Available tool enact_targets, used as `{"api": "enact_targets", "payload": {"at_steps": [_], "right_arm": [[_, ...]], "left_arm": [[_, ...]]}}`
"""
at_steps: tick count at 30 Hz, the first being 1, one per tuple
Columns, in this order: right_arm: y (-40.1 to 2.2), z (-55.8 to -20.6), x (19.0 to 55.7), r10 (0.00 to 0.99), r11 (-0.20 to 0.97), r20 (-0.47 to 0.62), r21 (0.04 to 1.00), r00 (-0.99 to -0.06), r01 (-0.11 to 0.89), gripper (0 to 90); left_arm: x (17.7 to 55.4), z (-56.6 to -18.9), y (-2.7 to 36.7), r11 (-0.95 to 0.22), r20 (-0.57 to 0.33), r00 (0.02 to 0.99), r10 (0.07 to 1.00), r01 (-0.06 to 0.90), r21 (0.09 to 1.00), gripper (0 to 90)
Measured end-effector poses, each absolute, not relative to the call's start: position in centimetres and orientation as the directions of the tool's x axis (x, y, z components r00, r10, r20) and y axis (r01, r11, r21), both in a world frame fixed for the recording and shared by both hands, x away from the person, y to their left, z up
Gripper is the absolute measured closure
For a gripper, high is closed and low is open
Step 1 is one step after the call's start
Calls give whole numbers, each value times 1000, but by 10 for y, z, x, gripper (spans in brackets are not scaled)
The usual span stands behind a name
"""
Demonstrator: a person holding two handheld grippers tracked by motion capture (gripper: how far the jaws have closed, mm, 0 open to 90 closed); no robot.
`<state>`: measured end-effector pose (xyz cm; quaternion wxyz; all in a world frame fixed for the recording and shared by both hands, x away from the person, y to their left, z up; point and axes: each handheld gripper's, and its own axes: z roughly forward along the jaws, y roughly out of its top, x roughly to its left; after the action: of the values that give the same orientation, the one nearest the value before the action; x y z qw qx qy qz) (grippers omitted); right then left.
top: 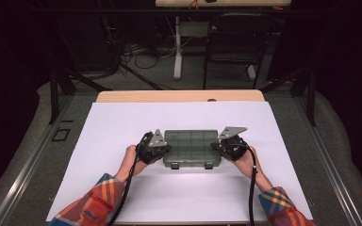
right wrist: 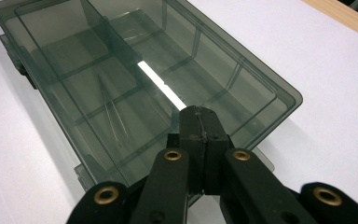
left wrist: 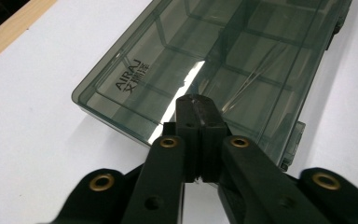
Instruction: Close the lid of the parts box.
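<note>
A smoky transparent plastic organiser box (top: 191,148) with a shut lid and inner dividers lies flat on the white sheet (top: 122,127). My left gripper (top: 168,149) is at the box's left end, its jaws shut with nothing between them. In the left gripper view the closed jaws (left wrist: 196,105) rest over the lid (left wrist: 223,70) near its short edge. My right gripper (top: 214,147) is at the box's right end, also shut and empty. The right gripper view has its jaws (right wrist: 198,116) pressed together above the lid (right wrist: 121,79). Two latches (top: 191,165) sit on the box's near side.
The white sheet covers a wooden table whose far edge (top: 179,96) shows as a tan strip. Beyond it stand a dark chair (top: 233,42), a white table leg (top: 177,47) and cables on the floor. Plaid sleeves (top: 94,202) enter from the bottom.
</note>
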<state>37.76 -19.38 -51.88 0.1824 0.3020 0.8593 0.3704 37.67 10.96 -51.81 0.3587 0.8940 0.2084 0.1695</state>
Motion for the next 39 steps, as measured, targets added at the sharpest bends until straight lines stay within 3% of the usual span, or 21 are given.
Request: {"api": "enact_targets", "payload": {"at_steps": [6,10,14,18,29,39], "right_arm": [[-195,-513,374,669,524,-98,765,-737,375,682],[-199,-505,371,674,499,-81,783,-734,372,476],[-201,-500,366,674,489,-75,791,-735,368,318],[-204,-494,359,673,482,-72,798,-736,362,207],[-216,-483,339,680,462,-80,819,-729,341,70],[-220,-478,316,676,450,-92,838,-731,310,26]], "left_arm": [[374,-509,118,-607,149,832,534,255,753,613],[371,-501,125,-594,147,820,552,263,760,419],[365,-495,132,-578,146,812,566,264,772,280],[358,-489,140,-565,142,808,572,263,782,199],[338,-486,161,-538,140,782,607,276,796,65],[318,-492,179,-520,127,766,630,295,802,10]]}}
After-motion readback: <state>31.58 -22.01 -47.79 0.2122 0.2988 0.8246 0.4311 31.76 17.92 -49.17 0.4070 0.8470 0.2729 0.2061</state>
